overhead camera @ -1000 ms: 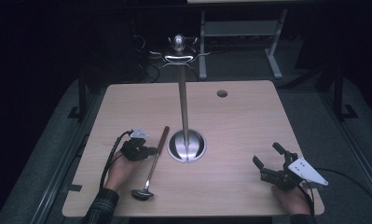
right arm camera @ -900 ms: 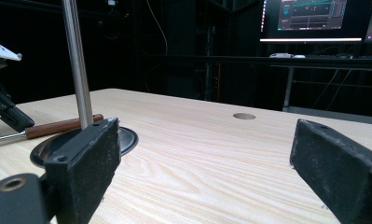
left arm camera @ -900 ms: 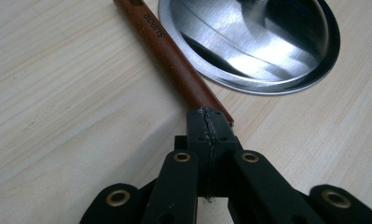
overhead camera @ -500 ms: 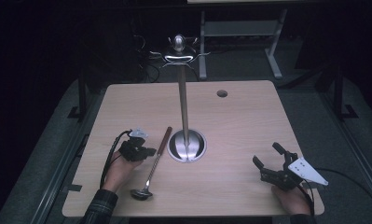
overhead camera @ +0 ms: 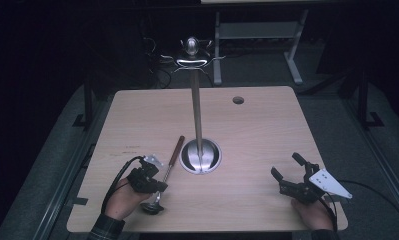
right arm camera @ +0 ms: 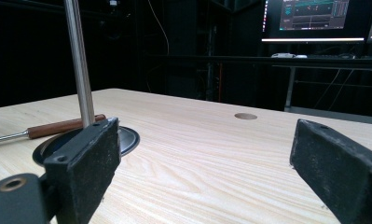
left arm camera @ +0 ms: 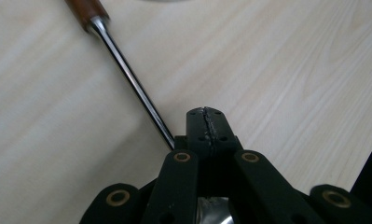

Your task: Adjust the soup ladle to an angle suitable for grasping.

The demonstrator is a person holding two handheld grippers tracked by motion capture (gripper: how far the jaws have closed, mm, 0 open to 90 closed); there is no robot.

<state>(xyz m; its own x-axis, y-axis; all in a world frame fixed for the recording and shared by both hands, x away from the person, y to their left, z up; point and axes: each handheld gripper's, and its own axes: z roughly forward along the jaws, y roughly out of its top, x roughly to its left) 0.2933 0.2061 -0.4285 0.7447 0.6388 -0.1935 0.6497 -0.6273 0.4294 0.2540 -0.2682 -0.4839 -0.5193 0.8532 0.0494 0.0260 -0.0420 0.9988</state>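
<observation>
We see the ladle lying on the pale wooden table just left of the steel stand's round base, in a dark room. Our left gripper is clamped on its metal shaft near the bowl; our right gripper rests with jaws wide, holding nothing. The ladle's wooden handle points away toward the stand's base.
</observation>
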